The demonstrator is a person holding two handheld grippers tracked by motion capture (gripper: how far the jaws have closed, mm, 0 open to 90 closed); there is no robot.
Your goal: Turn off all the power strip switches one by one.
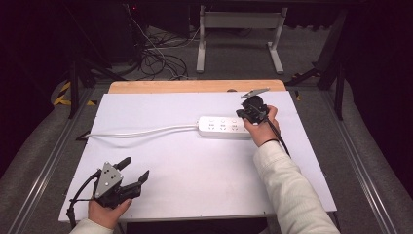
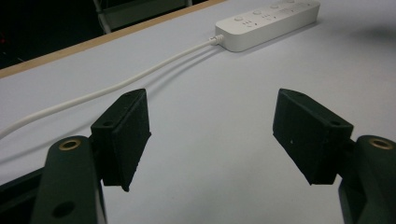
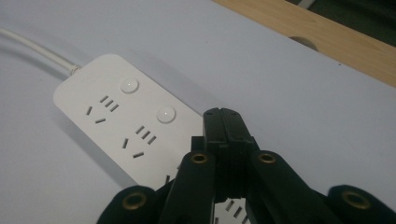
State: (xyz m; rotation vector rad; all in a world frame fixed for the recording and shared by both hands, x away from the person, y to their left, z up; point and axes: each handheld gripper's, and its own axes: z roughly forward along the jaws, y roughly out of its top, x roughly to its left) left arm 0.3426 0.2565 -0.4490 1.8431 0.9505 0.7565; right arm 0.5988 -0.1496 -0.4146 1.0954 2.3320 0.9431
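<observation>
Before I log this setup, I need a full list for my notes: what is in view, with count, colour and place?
power strip: one, white, right of centre on the table, under the right gripper
cord: one, white, running from the strip's left end to the table's left edge
table: one, white top with a wooden strip along the far edge
stand: one, white-framed, on the floor beyond the table
cables: a tangle, dark and white, on the floor beyond
left gripper: black, open, near-left corner
right gripper: black, shut, over the strip's right end
</observation>
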